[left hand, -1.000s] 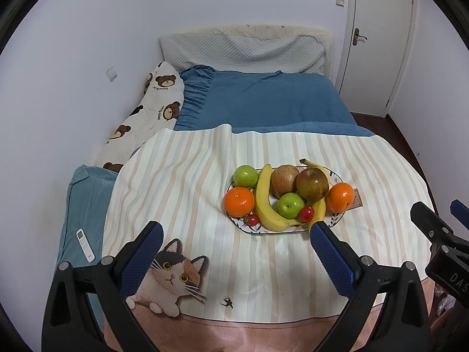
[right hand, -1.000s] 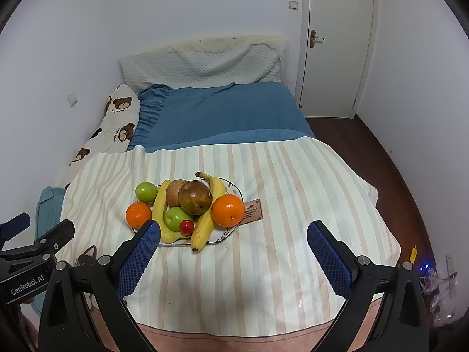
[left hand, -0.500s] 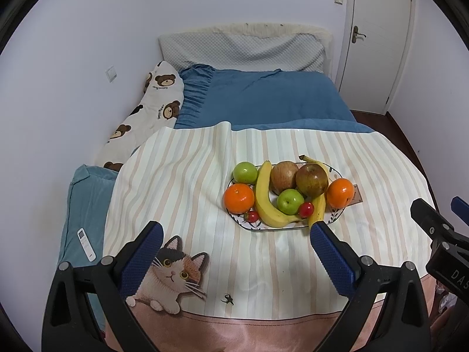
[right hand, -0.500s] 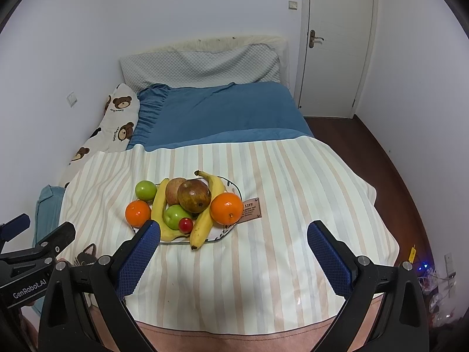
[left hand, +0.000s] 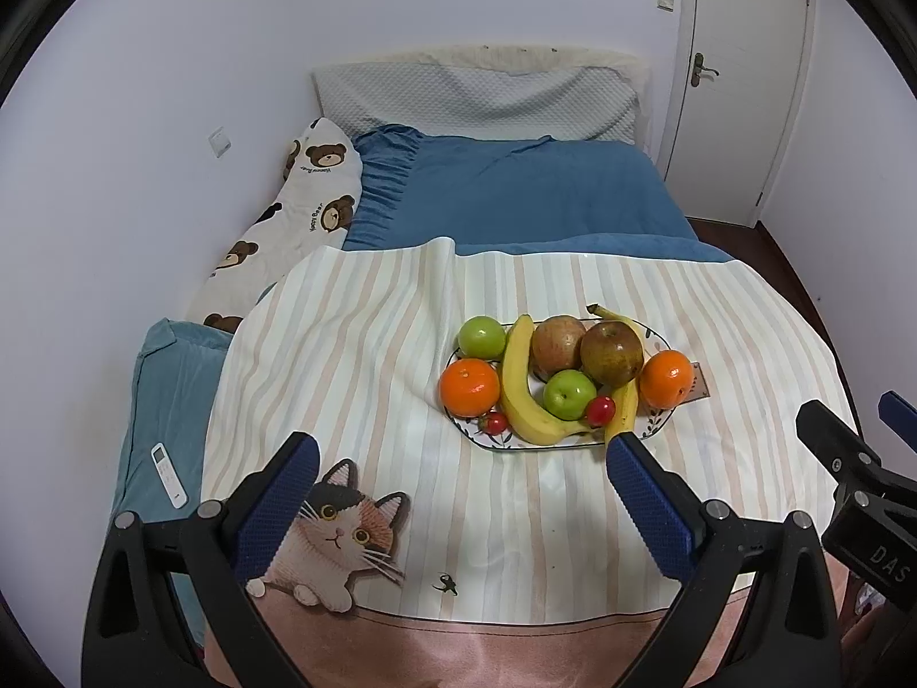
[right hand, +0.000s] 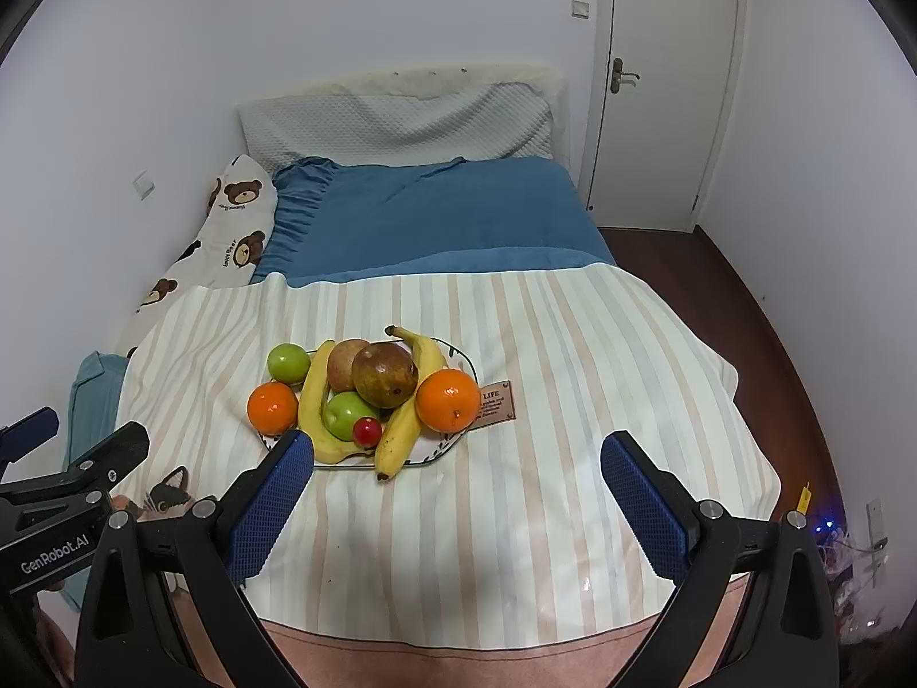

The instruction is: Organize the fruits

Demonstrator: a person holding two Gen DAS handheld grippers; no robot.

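An oval white plate [left hand: 659, 430] sits on a striped cloth and holds the fruit. On it are two oranges [left hand: 470, 387], two bananas [left hand: 518, 384], two green apples [left hand: 569, 394], two brownish round fruits [left hand: 611, 352] and small red cherry tomatoes [left hand: 600, 410]. My left gripper [left hand: 458, 458] hangs open just short of the plate, nothing between its blue pads. In the right wrist view the same plate [right hand: 435, 446] lies ahead and to the left, with an orange [right hand: 448, 399] at its right end. My right gripper [right hand: 457, 456] is open and holds nothing.
The striped cloth [left hand: 355, 355] with a cat picture [left hand: 338, 522] covers a bed with a blue blanket [left hand: 516, 195]. A white remote [left hand: 169, 473] lies on a blue cushion at the left. A brown tag [right hand: 496, 399] lies beside the plate. A door [right hand: 665, 86] and wood floor [right hand: 762, 309] are at the right.
The plate sits slightly higher in both views than a second ago, so both grippers have shifted a little. Both stay open and the fruit has not moved.
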